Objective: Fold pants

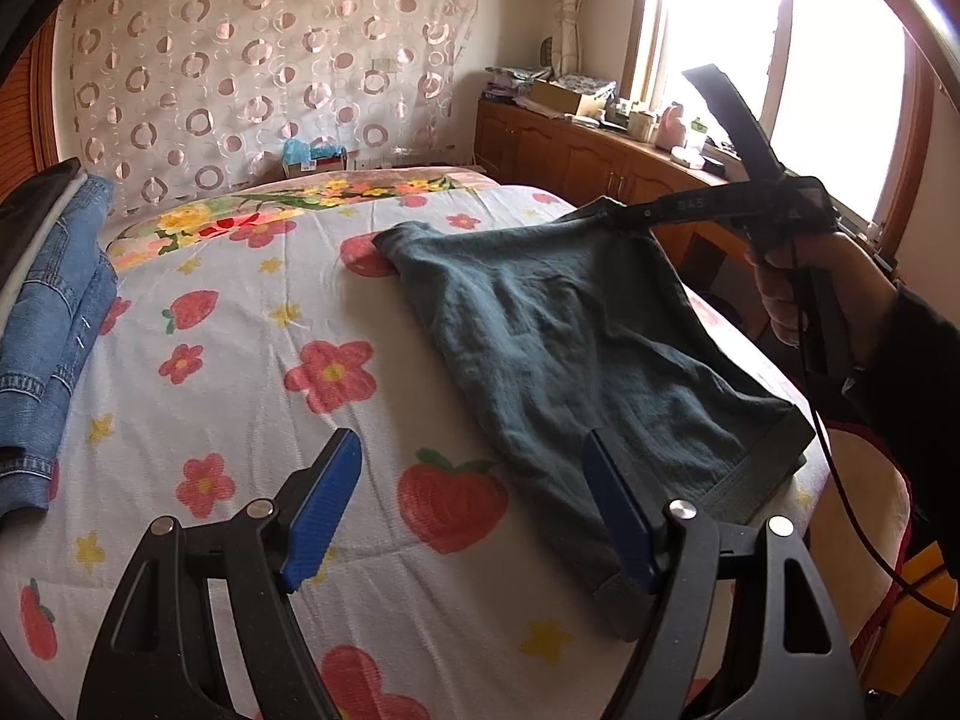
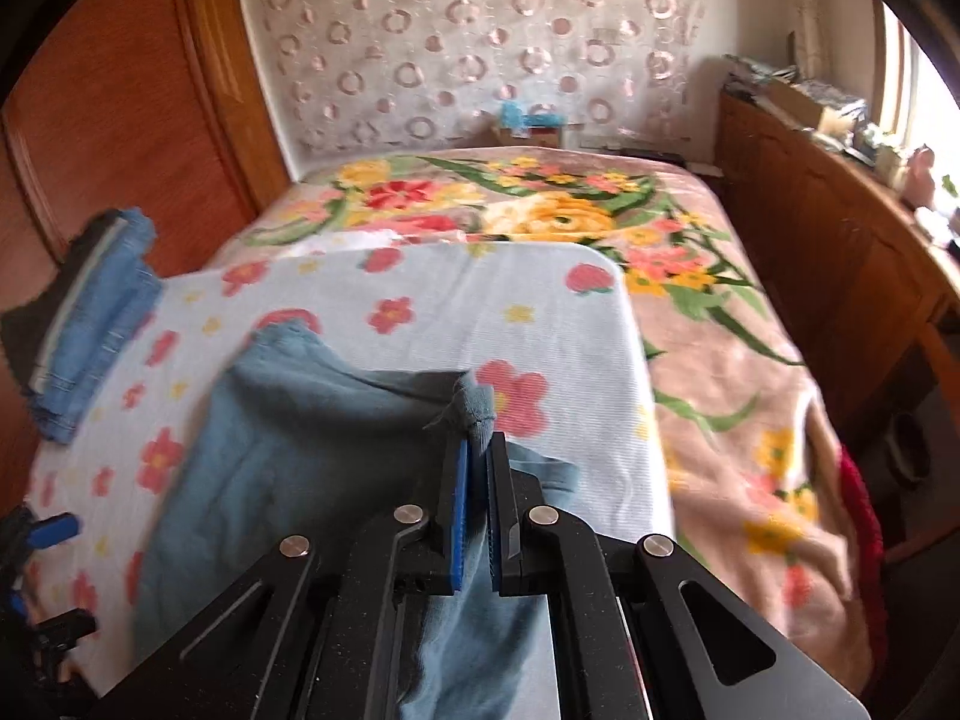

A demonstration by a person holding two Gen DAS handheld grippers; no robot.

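The bed [image 2: 738, 360] carries a pinkish blanket [image 2: 720, 396] with large yellow and red flowers. Over its near part lies a white sheet [image 1: 240, 396] printed with strawberries and small flowers. On that sheet the teal pants [image 1: 576, 348] lie spread toward the right side, one corner lifted off it. Folded blue jeans [image 1: 48, 324] rest at the sheet's left edge, well apart from the pants.

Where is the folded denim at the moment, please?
The folded denim lies at the bed's left edge in both wrist views, on the strawberry sheet, apart from the teal pants to its right.
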